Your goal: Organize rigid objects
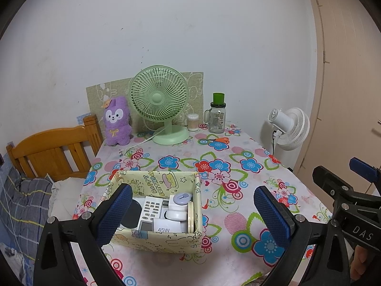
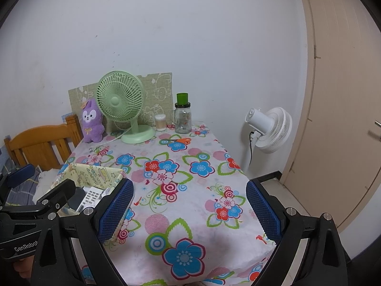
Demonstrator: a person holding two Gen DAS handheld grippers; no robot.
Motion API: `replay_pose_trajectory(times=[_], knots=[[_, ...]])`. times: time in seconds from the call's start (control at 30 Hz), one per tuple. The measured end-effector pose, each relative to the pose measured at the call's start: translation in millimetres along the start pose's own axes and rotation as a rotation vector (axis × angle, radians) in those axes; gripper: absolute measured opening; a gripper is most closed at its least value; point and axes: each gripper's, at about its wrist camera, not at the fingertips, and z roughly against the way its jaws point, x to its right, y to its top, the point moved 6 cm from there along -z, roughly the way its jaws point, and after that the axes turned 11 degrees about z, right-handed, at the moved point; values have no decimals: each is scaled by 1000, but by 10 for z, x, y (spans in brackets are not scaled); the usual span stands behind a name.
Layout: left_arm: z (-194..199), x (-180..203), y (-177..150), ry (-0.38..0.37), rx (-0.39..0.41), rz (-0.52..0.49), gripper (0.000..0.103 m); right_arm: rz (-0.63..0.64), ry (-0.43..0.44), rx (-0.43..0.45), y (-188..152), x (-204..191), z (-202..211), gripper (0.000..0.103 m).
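A pale yellow cartoon-print storage box stands on the flowered tablecloth near the table's front left. Inside lie a white remote, a white 45W charger, a lilac round piece, a black disc and other small white items. My left gripper is open and empty above the box's front. My right gripper is open and empty over the bare cloth to the right of the box. Each gripper shows at the edge of the other's view.
At the table's back stand a green desk fan, a purple plush toy, a cotton-swab jar and a glass jar with a green cap. Orange scissors lie near them. A wooden bed frame is left, a white floor fan right.
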Motion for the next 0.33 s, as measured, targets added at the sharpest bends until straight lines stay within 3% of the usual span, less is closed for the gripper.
replay_pose_trajectory(times=[0.33], knots=[[-23,-18,0,1,-5,3,103,3,4,-6,-10,-12,-39,97]])
